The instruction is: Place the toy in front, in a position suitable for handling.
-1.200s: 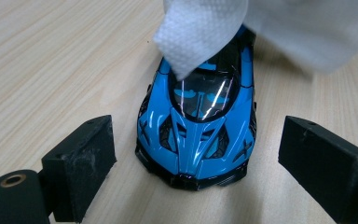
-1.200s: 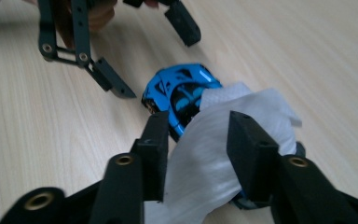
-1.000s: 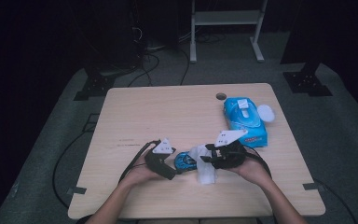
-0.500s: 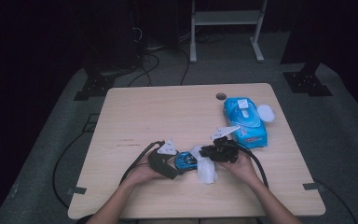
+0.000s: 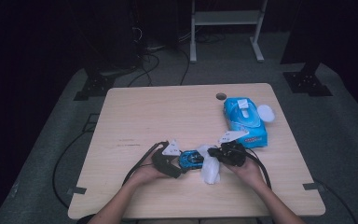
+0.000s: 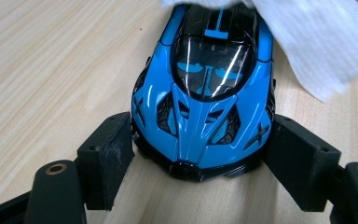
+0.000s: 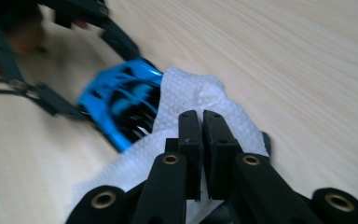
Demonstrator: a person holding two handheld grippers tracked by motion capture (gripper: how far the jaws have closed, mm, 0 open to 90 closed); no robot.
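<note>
Toy car (image 5: 191, 158): blue w/ black roof, sits on the table (image 5: 168, 112) near your edge, between your two grippers; nose faces your left gripper.
Left gripper (image 5: 175, 164): your jaws have just been closing; in the left gripper view both pads (image 6: 112, 154) sit at the car's (image 6: 205, 102) front corners, touching its sides, so you have it clamped by the nose.
Right gripper (image 5: 216, 156): your jaws have just been closing; in the right gripper view they stand nearly together, a thin slit left, pinching a fold of the white wipe (image 7: 200, 107).
Wipe (image 5: 209, 168): crumpled, draped on the car's rear end and trailing toward you on the wood; touches the car (image 7: 121, 102).
Wipes pack (image 5: 244, 120): blue, lid flap open, by the table's right edge, just beyond your right gripper; near it but apart.
Cable hole (image 5: 221, 96): far side, next to the pack.
Open room: wide bare wood to the far left and centre; narrow strip btwn your hands and the near edge.
Cables (image 5: 140, 163): run back from each gripper over the near edge.
</note>
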